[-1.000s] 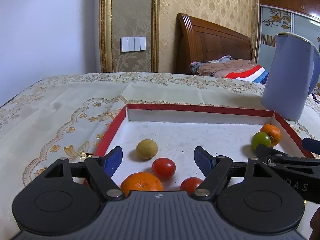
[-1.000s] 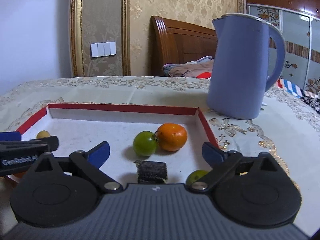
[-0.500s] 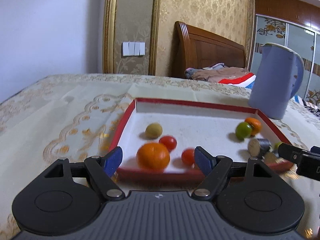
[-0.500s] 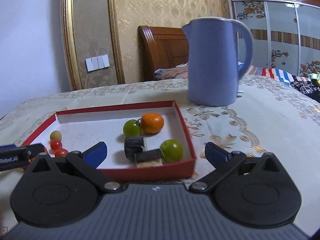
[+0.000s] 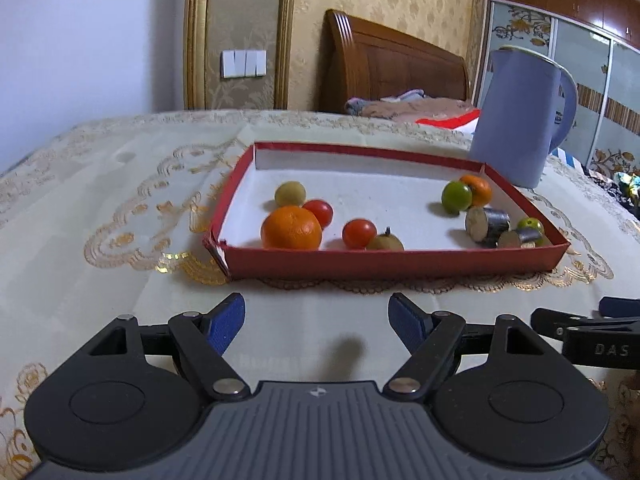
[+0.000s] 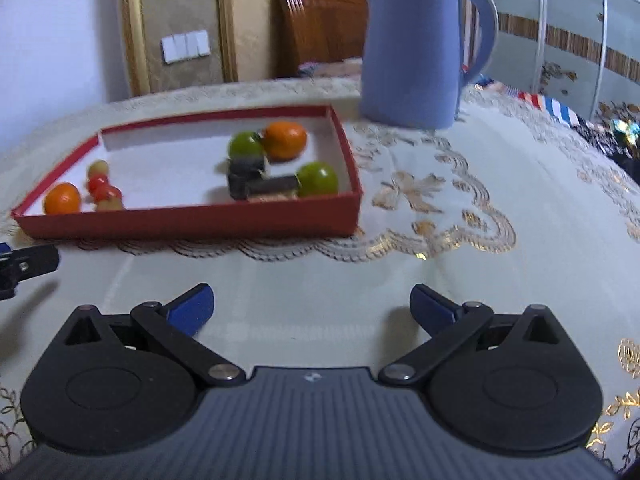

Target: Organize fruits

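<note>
A red tray with a white floor sits on the tablecloth and holds the fruit. At its left lie a large orange, two red tomatoes, a yellow-green fruit and a brownish fruit. At its right lie a green fruit, a small orange, dark sugarcane pieces and another green fruit. My left gripper is open and empty, in front of the tray. My right gripper is open and empty, in front of the tray.
A tall blue pitcher stands behind the tray's right corner; it also shows in the right wrist view. The embroidered cream tablecloth covers the table. A wooden headboard stands beyond.
Both grippers have pulled back out of the tray toward me and now hover over the cloth in front of it. Both stayed open and empty.
</note>
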